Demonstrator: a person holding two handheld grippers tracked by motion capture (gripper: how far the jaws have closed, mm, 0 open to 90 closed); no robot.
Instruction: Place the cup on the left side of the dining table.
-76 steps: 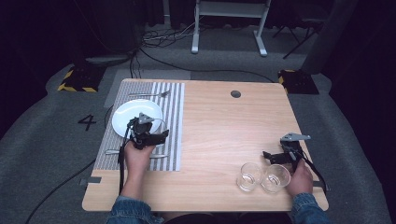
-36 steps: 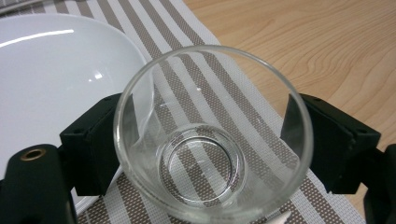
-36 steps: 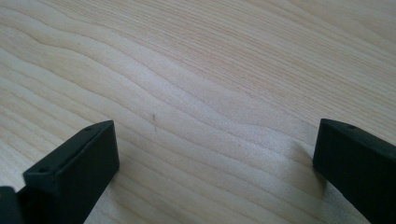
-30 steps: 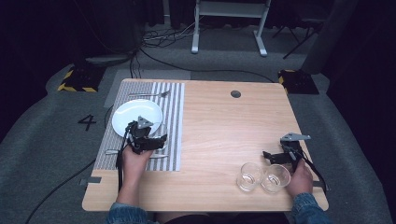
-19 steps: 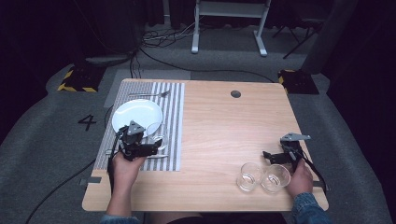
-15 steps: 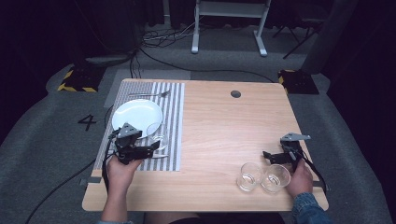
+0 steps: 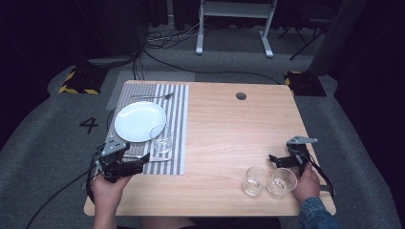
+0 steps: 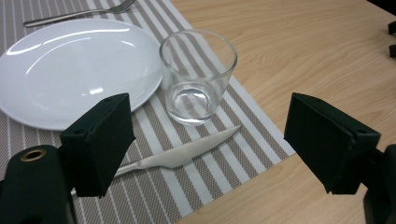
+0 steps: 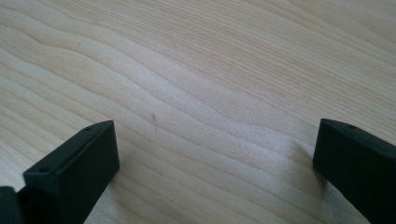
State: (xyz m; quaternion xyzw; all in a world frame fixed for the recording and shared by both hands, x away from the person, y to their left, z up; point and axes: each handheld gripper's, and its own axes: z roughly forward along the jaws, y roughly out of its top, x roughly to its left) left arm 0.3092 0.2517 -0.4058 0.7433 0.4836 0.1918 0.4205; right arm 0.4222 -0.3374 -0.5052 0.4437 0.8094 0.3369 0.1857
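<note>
Glass (image 8: 198, 77) stands upright and empty on the striped placemat (image 7: 177, 124), near the bench's left edge. Its base sits just beside the white plate (image 8: 70, 70), at the plate's near-right rim; I can't tell if they touch. A knife (image 8: 180, 151) lies flat on the placemat just in front of the glass, blade tip towards the mat's right edge. A fork (image 7: 152, 97) lies on the mat at its far end, beyond the plate.

My left hand-held gripper (image 8: 205, 144) hangs over the mat's near-left corner, jaws spread wide and holding nothing. In the left gripper view the glass and knife sit between and beyond the two pads, clear of both. In the high view this gripper (image 7: 143, 163) is at the bench's near-left area, in my left hand (image 7: 107, 186).

My right hand-held gripper (image 9: 215, 154) is spread wide too, empty, with bare wood grain between the pads. In the high view it (image 7: 273, 159) is near the bench's right edge, held by my right hand (image 7: 305, 183). Two more empty glasses (image 7: 254, 180) (image 7: 281, 182) stand side by side just in front of it, close to the bench's near-right corner, well apart from the placemat. A dark round hole (image 7: 241, 96) sits in the bench (image 7: 229, 133) top near its far edge.
</note>
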